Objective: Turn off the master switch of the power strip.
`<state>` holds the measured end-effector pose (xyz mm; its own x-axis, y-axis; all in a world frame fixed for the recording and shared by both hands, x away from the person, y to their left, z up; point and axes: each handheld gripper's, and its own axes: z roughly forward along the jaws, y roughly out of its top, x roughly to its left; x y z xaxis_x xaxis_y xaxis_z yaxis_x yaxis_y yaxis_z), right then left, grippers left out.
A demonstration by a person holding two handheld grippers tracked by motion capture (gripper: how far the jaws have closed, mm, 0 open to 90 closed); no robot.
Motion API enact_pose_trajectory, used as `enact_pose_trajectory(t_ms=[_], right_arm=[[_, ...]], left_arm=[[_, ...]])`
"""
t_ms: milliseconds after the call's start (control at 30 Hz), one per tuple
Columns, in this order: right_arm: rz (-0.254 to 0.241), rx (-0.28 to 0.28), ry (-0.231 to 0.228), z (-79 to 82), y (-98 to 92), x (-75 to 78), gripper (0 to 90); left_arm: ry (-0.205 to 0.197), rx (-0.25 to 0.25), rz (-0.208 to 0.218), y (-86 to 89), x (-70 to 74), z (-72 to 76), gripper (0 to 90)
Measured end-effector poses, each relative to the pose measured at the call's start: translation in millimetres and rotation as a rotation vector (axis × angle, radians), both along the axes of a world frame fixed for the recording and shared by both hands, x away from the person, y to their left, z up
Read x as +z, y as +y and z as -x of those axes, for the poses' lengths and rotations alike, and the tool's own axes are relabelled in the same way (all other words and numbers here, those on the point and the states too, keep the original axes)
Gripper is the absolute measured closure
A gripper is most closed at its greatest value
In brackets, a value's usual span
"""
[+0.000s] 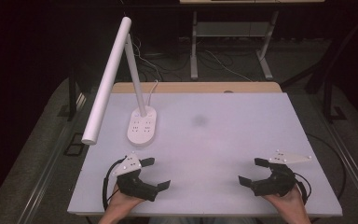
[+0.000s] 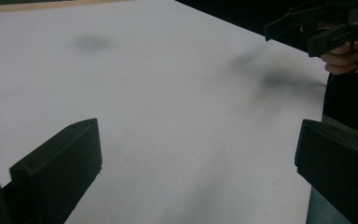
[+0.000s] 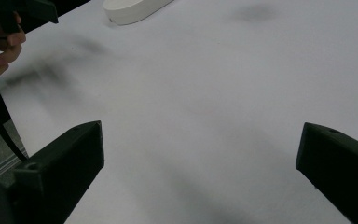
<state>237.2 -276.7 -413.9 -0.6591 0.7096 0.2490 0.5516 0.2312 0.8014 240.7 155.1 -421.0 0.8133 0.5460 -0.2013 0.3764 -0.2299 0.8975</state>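
Both hand-held grippers, left and right, rest spread and empty on the near counter; with no task object present, work seems unstarted.

The desk is pale white with a faint grey smudge and a tan wooden edge at twelve o'clock. The lamp is white. Each hand-held gripper, left and right, is black with a grey plate.

left claw jaws spread, empty | right claw apparently likewise, empty
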Motion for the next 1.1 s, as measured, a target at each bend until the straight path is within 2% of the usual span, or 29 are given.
enact_pose_trajectory(t_ms=[600, 1100], right_arm=[[0.004, 0.023, 0.016, 2.1, 1.6, -0.9, 0.2], [0.006, 0.032, 0.018, 3.1, 1.0, -0.7, 0.2]], left_arm=[[0.005, 0.002, 0.017, 3.1, 0.5, -1.4, 0.0], [0.040, -0.024, 0.003, 2.5, 1.0, -2.1, 0.0]])
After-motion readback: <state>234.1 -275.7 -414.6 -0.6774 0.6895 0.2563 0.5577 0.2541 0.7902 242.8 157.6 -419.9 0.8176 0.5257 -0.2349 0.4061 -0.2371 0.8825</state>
